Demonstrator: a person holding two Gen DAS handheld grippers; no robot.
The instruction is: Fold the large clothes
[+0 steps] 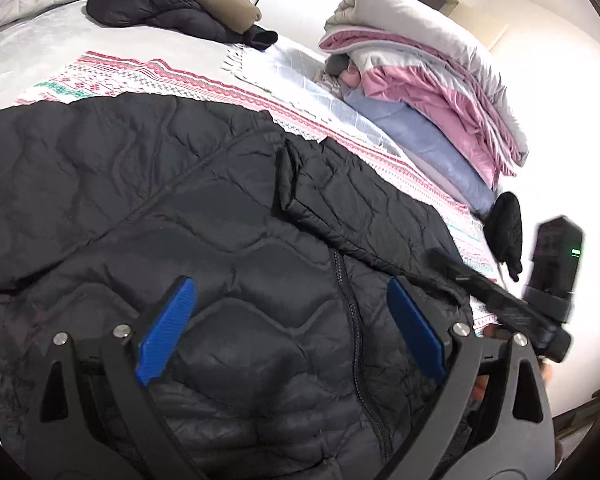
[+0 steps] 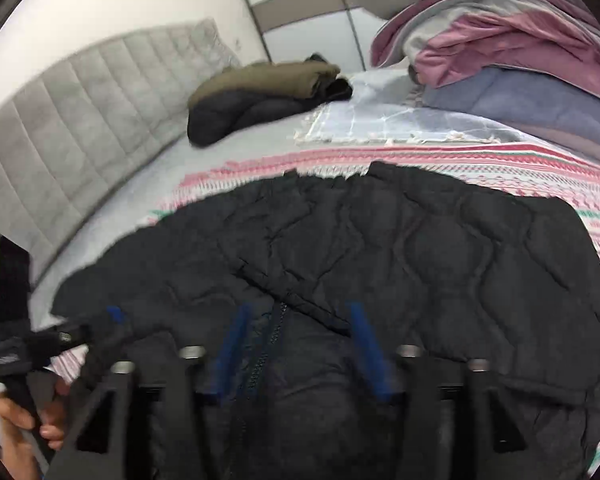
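Observation:
A black quilted jacket point(image 1: 180, 200) lies spread front-up on the bed, with its zipper point(image 1: 352, 312) running toward me. My left gripper point(image 1: 292, 320) hovers over the jacket's lower front. It is open, its blue pads point(image 1: 168, 328) wide apart either side of the zipper, with nothing between them. In the blurred right wrist view the same jacket point(image 2: 420, 248) fills the foreground. My right gripper point(image 2: 300, 340) is open just above the zipper point(image 2: 272, 336), its pads apart and not pressing cloth. A hand point(image 2: 16, 420) holds the left tool at the lower left.
A patterned pink and white blanket point(image 1: 140, 76) lies under the jacket. Folded dark and olive garments point(image 1: 172, 4) sit at the back. Stacked pink, grey and blue quilts point(image 1: 428, 72) fill the far right. A small black item point(image 1: 506, 232) lies at the bed's right edge. A grey padded headboard point(image 2: 80, 120) bounds the left.

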